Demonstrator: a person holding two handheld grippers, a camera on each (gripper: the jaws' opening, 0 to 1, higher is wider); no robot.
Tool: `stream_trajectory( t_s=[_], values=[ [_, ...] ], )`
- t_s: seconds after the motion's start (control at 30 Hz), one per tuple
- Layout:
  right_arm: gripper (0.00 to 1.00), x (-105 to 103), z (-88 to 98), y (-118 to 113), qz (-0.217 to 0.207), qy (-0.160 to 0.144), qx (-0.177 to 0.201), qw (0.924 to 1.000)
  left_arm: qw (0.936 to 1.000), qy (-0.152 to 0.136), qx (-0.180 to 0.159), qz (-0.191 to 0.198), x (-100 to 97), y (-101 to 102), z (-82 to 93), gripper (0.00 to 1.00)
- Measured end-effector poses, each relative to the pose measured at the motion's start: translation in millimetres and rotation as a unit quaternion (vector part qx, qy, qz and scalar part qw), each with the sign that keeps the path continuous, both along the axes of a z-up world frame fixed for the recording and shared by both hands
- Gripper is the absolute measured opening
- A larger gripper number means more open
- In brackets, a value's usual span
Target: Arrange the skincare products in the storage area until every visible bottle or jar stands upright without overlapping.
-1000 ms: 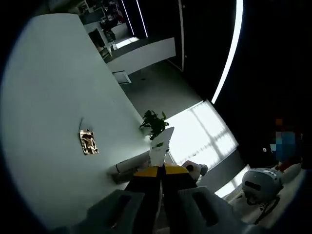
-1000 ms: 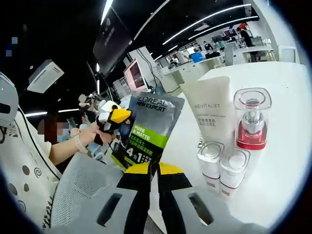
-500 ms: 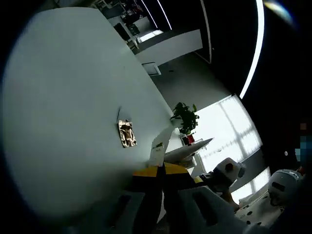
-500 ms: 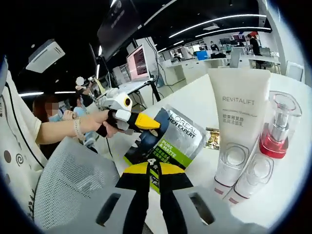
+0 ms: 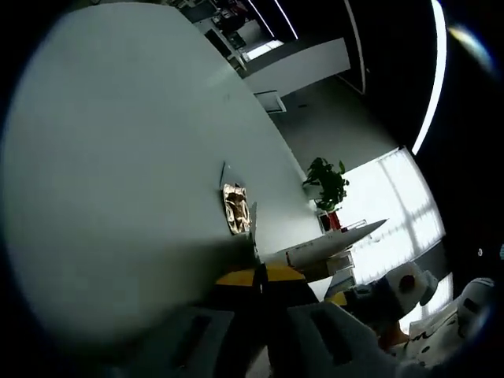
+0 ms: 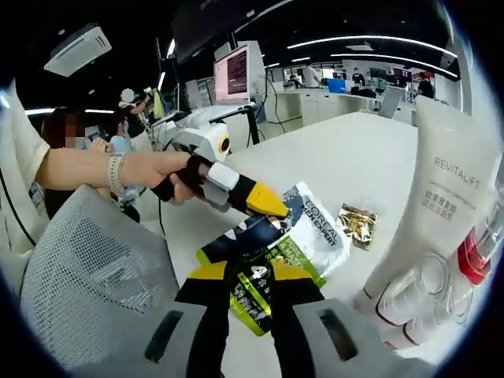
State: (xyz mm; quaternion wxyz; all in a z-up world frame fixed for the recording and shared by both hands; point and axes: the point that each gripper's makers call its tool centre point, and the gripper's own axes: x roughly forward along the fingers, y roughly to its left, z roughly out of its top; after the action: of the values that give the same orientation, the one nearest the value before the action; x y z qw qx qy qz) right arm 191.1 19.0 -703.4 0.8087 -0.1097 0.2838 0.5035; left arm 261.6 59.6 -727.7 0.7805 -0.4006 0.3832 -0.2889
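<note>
Jaws of the left gripper (image 6: 264, 203) are pressed together on the upper edge of the sachet (image 6: 276, 248), while those of the right gripper (image 6: 250, 285) look closed with the sachet's lower corner just at their tips, though whether they pinch it I cannot tell. Lying nearly flat on the white worktop (image 6: 346, 157), the sachet runs lengthwise from the right gripper toward a small gold packet (image 6: 358, 224). Beyond that packet stands the white tube (image 6: 429, 213), cap down, with small clear-capped bottles (image 6: 413, 287) and a red bottle (image 6: 476, 256) crowded at its base.
</note>
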Motion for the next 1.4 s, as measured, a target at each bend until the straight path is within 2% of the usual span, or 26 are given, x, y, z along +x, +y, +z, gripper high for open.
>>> stream_trajectory(
  t_s=[0.07,0.13,0.17,0.27,0.33,0.4,0.47,0.5,0.53,0.63,0.73,0.8,0.87,0.9,1.0,1.1,1.17,1.23,1.33,1.37,1.4],
  values=[
    [0.24,2.6,-9.7,-4.5,0.005,-0.009,-0.029,0.9995,0.9999,-0.004,0.007,0.008,0.7,0.4,-1.7,0.00],
    [0.28,-1.3,-21.4,-6.0,0.008,0.004,-0.047,0.9989,0.9996,-0.009,0.026,0.008,0.3,0.9,-5.2,0.00],
    [0.32,-2.3,-23.8,-5.6,0.009,0.005,-0.048,0.9988,0.9989,-0.016,0.044,0.002,-0.4,1.3,-7.6,0.00],
    [0.35,-6.3,-33.6,-8.5,0.024,-0.005,-0.079,0.9966,0.9978,-0.023,0.063,-0.002,-1.7,-1.4,-9.5,0.00],
    [0.37,-6.7,-37.6,-7.7,0.031,-0.011,-0.090,0.9954,0.9960,-0.031,0.084,-0.004,-1.4,-2.1,-12.4,0.00],
    [0.38,-9.9,-41.1,-6.0,0.032,-0.008,-0.095,0.9949,0.9952,-0.033,0.091,-0.007,-2.3,-4.2,-13.0,0.00],
    [0.41,-8.7,-42.8,-6.3,0.032,-0.021,-0.104,0.9938,0.9947,-0.037,0.095,-0.008,-4.0,-6.6,-12.8,0.00],
    [0.41,-5.2,-41.8,-7.2,0.034,-0.041,-0.111,0.9924,0.9938,-0.041,0.102,-0.012,-5.3,-7.9,-13.7,0.00],
    [0.40,-5.9,-42.3,-7.9,0.035,-0.041,-0.113,0.9921,0.9934,-0.044,0.105,-0.017,-6.3,-9.3,-13.8,0.00],
    [0.40,-5.6,-46.3,-10.4,0.033,-0.032,-0.116,0.9922,0.9884,-0.063,0.136,-0.027,-5.6,-8.6,-16.9,0.00],
    [0.45,-5.5,-52.6,-15.6,0.031,-0.021,-0.127,0.9912,0.9876,-0.067,0.138,-0.035,-8.0,-11.6,-17.5,0.00],
    [0.45,-6.2,-54.2,-17.0,0.030,-0.015,-0.127,0.9913,0.9868,-0.074,0.137,-0.045,-9.7,-15.4,-17.1,0.00],
    [0.45,-6.3,-56.6,-19.4,0.033,-0.016,-0.137,0.9899,0.9791,-0.095,0.169,-0.062,-9.9,-13.9,-20.8,0.00],
    [0.44,-6.5,-57.7,-20.4,0.033,-0.015,-0.140,0.9895,0.9731,-0.103,0.192,-0.075,-11.0,-12.2,-23.9,0.00],
    [0.44,-6.1,-58.1,-22.4,0.030,-0.007,-0.137,0.9901,0.9641,-0.133,0.212,-0.090,-9.0,-12.8,-22.8,0.01],
    [0.43,-5.9,-60.7,-25.4,0.030,-0.005,-0.146,0.9888,0.9540,-0.152,0.236,-0.107,-5.2,-8.9,-23.3,0.09],
    [0.42,-6.5,-61.7,-27.6,0.033,-0.009,-0.153,0.9877,0.9452,-0.173,0.258,-0.100,3.6,-1.2,-21.0,0.12],
    [0.42,-5.9,-61.4,-28.4,0.031,-0.005,-0.149,0.9884,0.9430,-0.181,0.263,-0.095,7.9,3.5,-16.3,0.11],
    [0.40,-4.2,-61.1,-30.9,0.025,0.000,-0.148,0.9887,0.9205,-0.222,0.304,-0.105,15.9,8.8,-8.0,0.12],
    [0.39,-4.0,-61.3,-31.8,0.024,0.002,-0.149,0.9886,0.9140,-0.232,0.310,-0.120,13.6,3.1,-5.4,0.12],
    [0.38,-3.1,-61.2,-32.8,0.023,0.002,-0.150,0.9884,0.9130,-0.233,0.309,-0.130,11.5,-1.3,-4.7,0.11]
  ],
)
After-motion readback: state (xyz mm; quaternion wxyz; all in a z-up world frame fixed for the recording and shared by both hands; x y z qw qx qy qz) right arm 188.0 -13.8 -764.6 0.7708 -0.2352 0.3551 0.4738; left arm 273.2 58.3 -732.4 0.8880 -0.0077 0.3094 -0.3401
